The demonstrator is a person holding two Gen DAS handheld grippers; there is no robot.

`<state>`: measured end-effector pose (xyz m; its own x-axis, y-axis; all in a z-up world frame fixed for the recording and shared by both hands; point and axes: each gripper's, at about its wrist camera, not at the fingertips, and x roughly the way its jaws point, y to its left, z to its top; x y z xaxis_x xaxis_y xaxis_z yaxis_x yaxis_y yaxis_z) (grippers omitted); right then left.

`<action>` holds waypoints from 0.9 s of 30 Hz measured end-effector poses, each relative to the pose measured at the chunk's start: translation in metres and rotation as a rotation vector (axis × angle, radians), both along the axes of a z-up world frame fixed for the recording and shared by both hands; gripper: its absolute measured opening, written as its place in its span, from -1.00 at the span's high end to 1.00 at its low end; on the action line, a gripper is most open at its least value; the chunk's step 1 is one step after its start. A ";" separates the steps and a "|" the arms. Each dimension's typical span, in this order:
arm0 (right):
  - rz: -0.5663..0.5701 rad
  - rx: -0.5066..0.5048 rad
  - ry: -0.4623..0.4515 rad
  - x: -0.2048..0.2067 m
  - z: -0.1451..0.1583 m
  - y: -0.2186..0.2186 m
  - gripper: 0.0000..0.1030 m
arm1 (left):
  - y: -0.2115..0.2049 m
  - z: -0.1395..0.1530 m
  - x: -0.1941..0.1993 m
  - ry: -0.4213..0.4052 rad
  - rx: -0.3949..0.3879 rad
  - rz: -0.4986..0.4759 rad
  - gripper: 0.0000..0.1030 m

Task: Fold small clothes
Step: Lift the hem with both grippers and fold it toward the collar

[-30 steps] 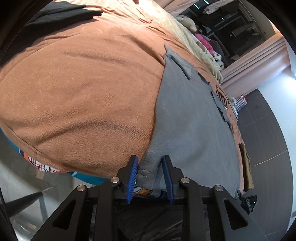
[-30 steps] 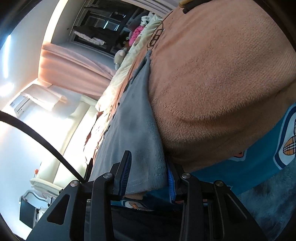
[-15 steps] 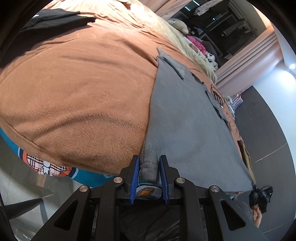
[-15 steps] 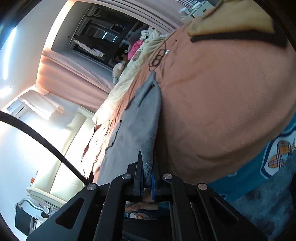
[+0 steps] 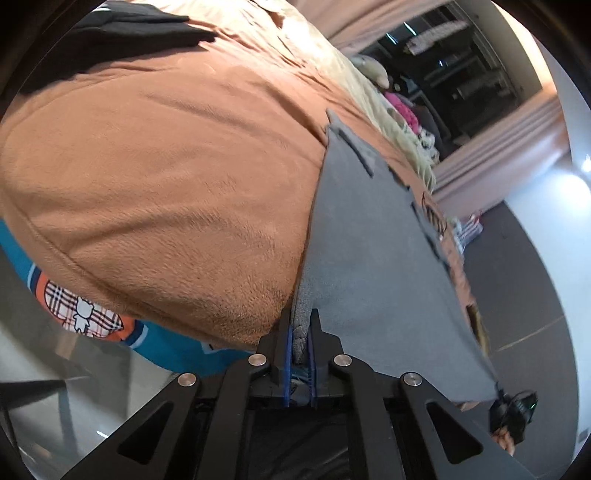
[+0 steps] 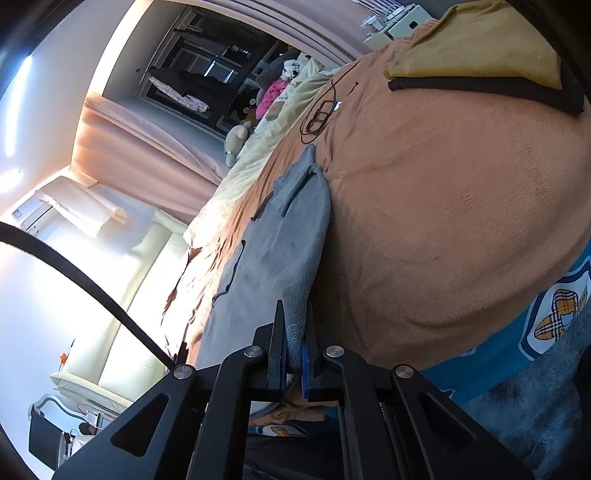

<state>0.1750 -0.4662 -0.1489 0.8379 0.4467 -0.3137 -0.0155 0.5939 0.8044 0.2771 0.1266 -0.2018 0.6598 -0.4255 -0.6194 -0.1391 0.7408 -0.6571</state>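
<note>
A grey garment [image 5: 369,258] lies spread on a brown fleece blanket [image 5: 166,166] at the bed's near edge. In the left wrist view its hem corner is bunched between the blue pads of my left gripper [image 5: 300,325], whose jaws are closing on it. In the right wrist view the same grey garment [image 6: 273,258] runs away from the camera. My right gripper [image 6: 293,332] is shut on another part of the hem, which is lifted a little off the blanket [image 6: 461,221].
A black cloth [image 5: 122,29] lies at the far left of the bed. A yellow garment with black trim [image 6: 480,48] and a black cable loop [image 6: 317,114] lie further back. A teal patterned sheet [image 5: 85,306] hangs below the blanket. Soft toys [image 6: 236,142] sit by the curtain.
Both grippers went from open around the grey hem to closed on it, the right one first. The right gripper rose with the hem, and the fabric now stands bunched between the pads.
</note>
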 end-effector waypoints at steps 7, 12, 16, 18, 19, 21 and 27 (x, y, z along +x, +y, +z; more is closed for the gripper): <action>-0.001 0.004 -0.018 -0.012 0.016 0.005 0.96 | 0.009 0.037 -0.011 -0.042 -0.034 0.024 0.89; 0.004 0.020 -0.031 -0.023 0.023 0.011 0.96 | 0.018 0.060 -0.023 -0.077 -0.065 0.040 0.90; 0.011 0.023 -0.055 -0.034 0.025 0.015 0.96 | 0.021 0.083 -0.038 -0.113 -0.059 0.036 0.90; 0.013 0.023 -0.066 -0.039 0.026 0.016 0.97 | 0.021 0.091 -0.045 -0.127 -0.059 0.034 0.90; 0.015 0.022 -0.070 -0.042 0.026 0.016 0.96 | 0.022 0.096 -0.050 -0.134 -0.057 0.034 0.90; 0.019 0.018 -0.073 -0.047 0.026 0.016 0.96 | 0.024 0.103 -0.060 -0.146 -0.055 0.036 0.90; 0.023 0.024 -0.082 -0.064 0.025 0.013 0.96 | 0.030 0.116 -0.089 -0.171 -0.063 0.051 0.90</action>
<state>0.1115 -0.4528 -0.1234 0.8496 0.4727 -0.2339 -0.0950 0.5735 0.8137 0.1878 0.1568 -0.0856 0.7747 -0.4232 -0.4699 -0.0579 0.6925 -0.7191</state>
